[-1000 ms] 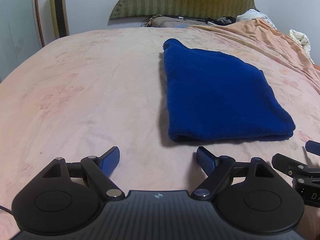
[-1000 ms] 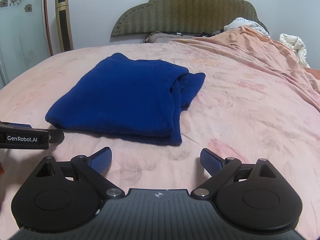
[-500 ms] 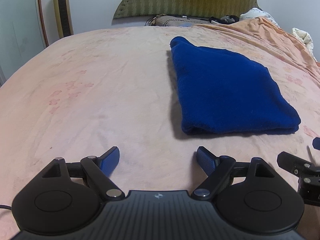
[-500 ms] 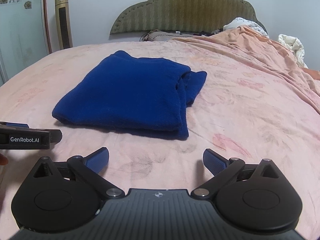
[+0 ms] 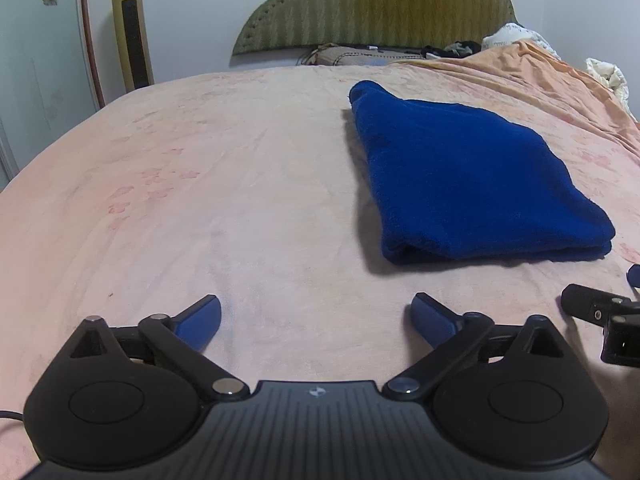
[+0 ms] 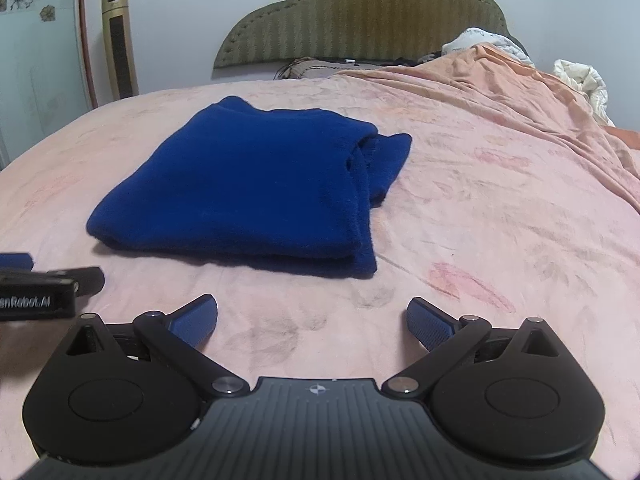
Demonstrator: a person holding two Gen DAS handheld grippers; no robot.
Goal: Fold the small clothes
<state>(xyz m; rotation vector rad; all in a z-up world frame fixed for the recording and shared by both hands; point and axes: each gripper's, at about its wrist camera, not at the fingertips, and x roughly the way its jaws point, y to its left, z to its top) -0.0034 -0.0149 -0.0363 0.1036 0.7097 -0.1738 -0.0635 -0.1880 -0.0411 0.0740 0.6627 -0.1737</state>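
The blue garment [image 6: 256, 184] lies folded in a flat stack on the pink bed [image 6: 500, 220], one layer edge protruding at its right side. I hold the left tool [image 5: 316, 320] and right tool [image 6: 312, 318] short of its near edge, both with fingers spread apart and empty, clear of the fabric so the fold stays undisturbed.

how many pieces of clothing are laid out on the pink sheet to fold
1: a folded blue garment lies on the pink sheet, ahead of both open grippers, left gripper and right gripper. The clutter by the headboard is too far to identify.
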